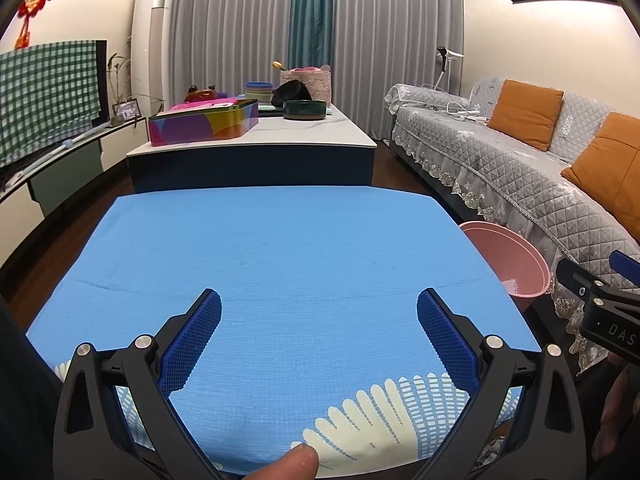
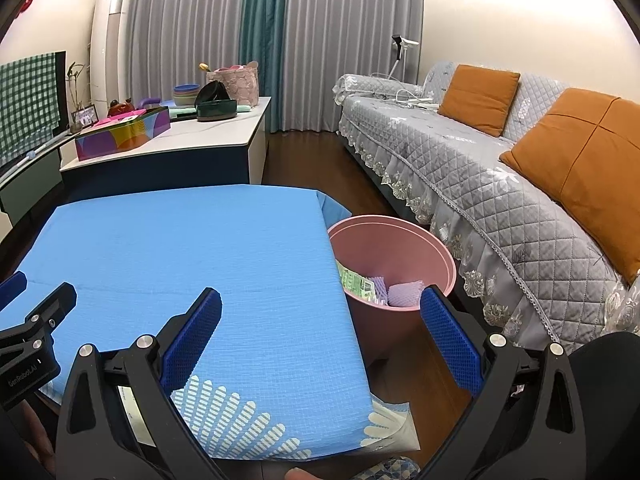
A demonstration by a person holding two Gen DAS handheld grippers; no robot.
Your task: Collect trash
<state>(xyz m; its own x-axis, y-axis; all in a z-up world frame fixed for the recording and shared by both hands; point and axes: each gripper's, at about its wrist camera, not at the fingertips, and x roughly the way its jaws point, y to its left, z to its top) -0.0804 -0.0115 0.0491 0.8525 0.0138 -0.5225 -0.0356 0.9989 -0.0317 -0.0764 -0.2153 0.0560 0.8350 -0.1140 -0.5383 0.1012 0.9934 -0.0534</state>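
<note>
Already the bin [image 2: 394,276] holds the trash [image 2: 374,286] (tabletop [image 2: 192,240] bare), just right of the tabletop edge. Right gripper [image 2: 320,340] hovers nearer the bin; both it and the left gripper [image 1: 319,340] have fingers spread, empty.

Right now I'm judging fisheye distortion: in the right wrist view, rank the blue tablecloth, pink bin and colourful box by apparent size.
1. blue tablecloth
2. pink bin
3. colourful box, though it sits farther away, so its true size is unsure.

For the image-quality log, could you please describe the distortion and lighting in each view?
Left wrist: strong fisheye bending of the blue table edges, dark vignetted corners, even indoor light, sharp. Right wrist: same curvature, the sofa bows, the pink bin is evenly lit, no glare.
</note>
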